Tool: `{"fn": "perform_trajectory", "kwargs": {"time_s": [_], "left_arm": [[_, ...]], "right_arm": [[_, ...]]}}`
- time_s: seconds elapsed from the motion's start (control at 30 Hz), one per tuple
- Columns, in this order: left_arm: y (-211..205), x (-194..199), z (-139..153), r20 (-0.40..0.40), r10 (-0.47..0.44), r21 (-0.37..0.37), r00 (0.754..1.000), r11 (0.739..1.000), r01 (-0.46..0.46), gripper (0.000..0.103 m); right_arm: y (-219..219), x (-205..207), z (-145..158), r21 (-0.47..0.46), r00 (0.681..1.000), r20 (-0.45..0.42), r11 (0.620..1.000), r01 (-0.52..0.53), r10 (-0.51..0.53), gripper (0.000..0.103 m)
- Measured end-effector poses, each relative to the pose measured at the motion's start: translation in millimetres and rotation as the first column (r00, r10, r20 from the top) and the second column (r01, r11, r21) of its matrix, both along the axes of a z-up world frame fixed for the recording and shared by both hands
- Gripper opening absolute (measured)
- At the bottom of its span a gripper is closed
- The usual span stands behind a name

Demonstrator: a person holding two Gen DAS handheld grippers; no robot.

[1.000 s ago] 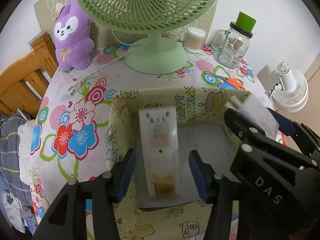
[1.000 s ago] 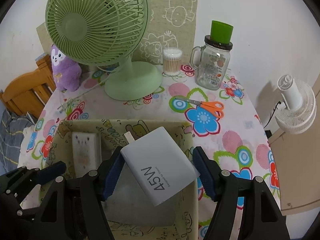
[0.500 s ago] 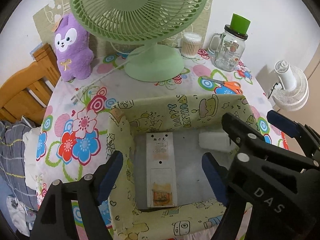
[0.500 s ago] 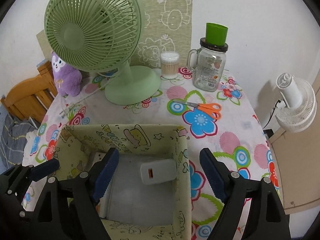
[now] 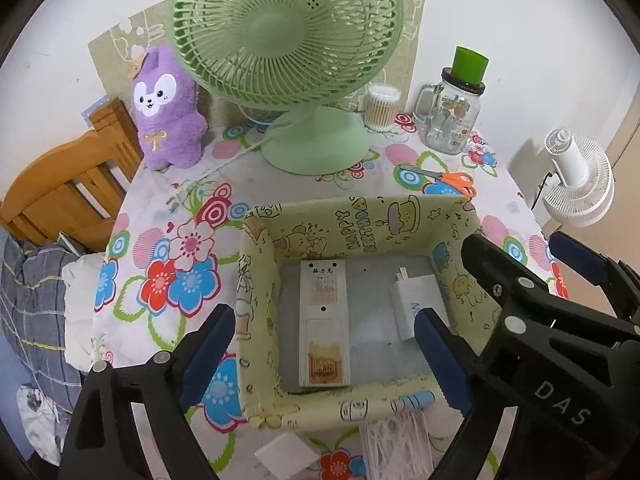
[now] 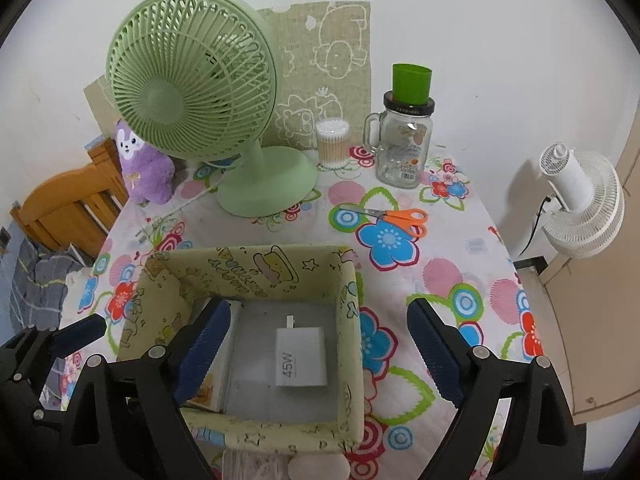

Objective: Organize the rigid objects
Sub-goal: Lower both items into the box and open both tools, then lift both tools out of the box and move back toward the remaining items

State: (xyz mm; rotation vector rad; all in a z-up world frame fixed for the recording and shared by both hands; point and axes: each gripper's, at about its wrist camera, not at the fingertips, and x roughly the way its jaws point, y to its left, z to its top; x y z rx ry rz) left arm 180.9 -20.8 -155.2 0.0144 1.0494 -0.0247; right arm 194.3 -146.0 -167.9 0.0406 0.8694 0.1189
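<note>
A yellow cartoon-print fabric box [image 5: 360, 224] [image 6: 348, 320] stands on the flowered table. Inside lie a long white power strip [image 5: 324, 324] [image 6: 224, 344] on the left and a white 45W charger [image 5: 416, 304] [image 6: 301, 357] on the right. My left gripper [image 5: 324, 356] is open and empty above the box's near side. My right gripper [image 6: 316, 356] is open and empty above the box, with the charger below it. The right gripper's black body [image 5: 560, 340] shows at the right of the left wrist view.
A green fan [image 6: 192, 80], purple plush [image 5: 166, 112], cotton swab jar [image 6: 332, 142], glass mug jar with green cup [image 6: 404, 144] and orange scissors [image 6: 396, 216] stand behind the box. A white adapter [image 5: 288, 454] and a tasselled cloth [image 5: 396, 440] lie in front. A wooden chair [image 5: 60, 192] is left.
My right gripper opened and dropped the charger into the box, where it now lies flat. My left gripper let go of the power strip. Both grippers rose and pulled back.
</note>
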Motion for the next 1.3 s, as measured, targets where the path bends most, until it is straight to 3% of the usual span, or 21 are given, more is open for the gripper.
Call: {"fn": "perform_trajectory", "kwargs": {"time_s": [0.53,1.3], "left_arm": [[-10,-41,21,0.01,0.032,-0.009,0.999,0.999,-0.032,0.093],[-27,-87,46,0.05,0.054,-0.006,0.997,0.999,-0.054,0.094]], "right_arm": [[-18,-45,23,-0.002,1.0,0.03,1.0,0.005,-0.005,0.092],[-33,-90,50,-0.005,0.995,0.077,0.998,-0.067,0.067,0.092]]}}
